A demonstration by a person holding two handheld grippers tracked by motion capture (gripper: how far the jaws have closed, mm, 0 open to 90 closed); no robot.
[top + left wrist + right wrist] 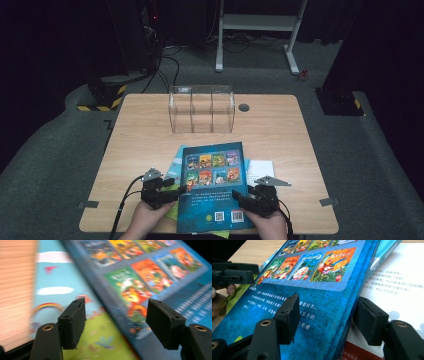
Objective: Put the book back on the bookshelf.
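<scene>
A dark blue picture book (215,185) lies back cover up at the table's near edge, on top of other books. At its left edge sits my left gripper (175,192). In the left gripper view those jaws (116,322) stand apart across that edge. One is over the blue book (150,272), the other over a light blue and green book (57,290) beneath, and neither pad presses. My right gripper (239,197) is at the book's right edge. Its jaws (328,317) straddle that edge, open, one above the cover (312,290), one over a white printed page (394,285).
A clear plastic organiser (201,109) with three compartments stands at the back middle of the wooden table (145,130). A round cable hole (243,107) is beside it. The white page (261,169) pokes out to the right of the blue book. My left gripper's body (234,273) shows far off.
</scene>
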